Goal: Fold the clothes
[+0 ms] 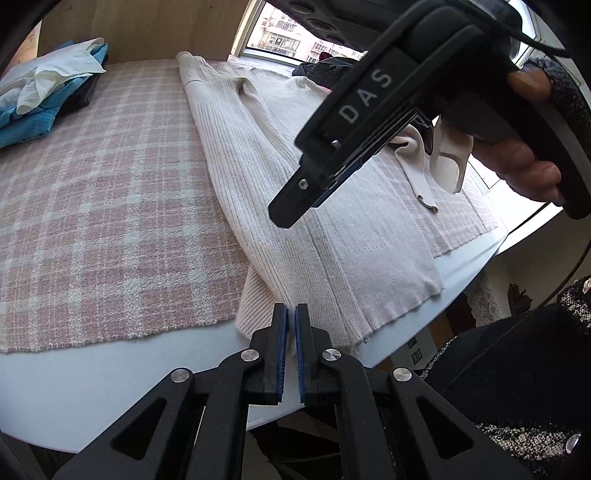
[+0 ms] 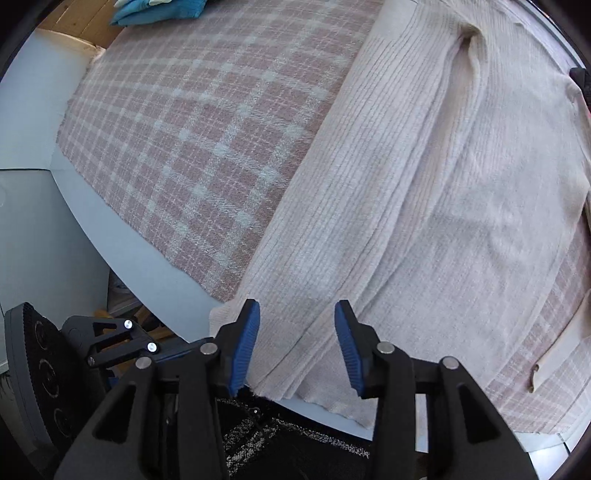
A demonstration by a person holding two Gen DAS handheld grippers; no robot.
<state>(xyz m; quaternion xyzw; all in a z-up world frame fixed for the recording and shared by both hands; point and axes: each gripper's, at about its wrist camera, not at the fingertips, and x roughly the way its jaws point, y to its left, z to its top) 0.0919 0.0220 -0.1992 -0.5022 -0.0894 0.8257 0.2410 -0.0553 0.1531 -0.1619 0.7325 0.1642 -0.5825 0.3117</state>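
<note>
Cream ribbed sweater [image 1: 325, 236] lies spread flat on a pink plaid cloth [image 1: 103, 206] that covers the white worktop [image 1: 92, 387], its hem hanging just over the worktop's near edge. Left hand-held gripper [image 1: 291, 332] is pinched nearly closed at that hem, its 2 blue pads pressed on a thin fold of the knit. Right hand-held gripper [image 2: 297, 332] stands wide open, its jaws well apart and holding nothing, poised above the hem just to the right of the left one; in the left wrist view it appears overhead, gripped by a hand [image 1: 524, 155] in a dark speckled sleeve. Beyond the left hand-held gripper the sweater's folded-in sleeve runs away up its left side toward the window [image 1: 291, 33]. Far off to the left of the left hand-held gripper sits a pile of blue and white clothes [image 1: 48, 99] on the cloth's corner.
</note>
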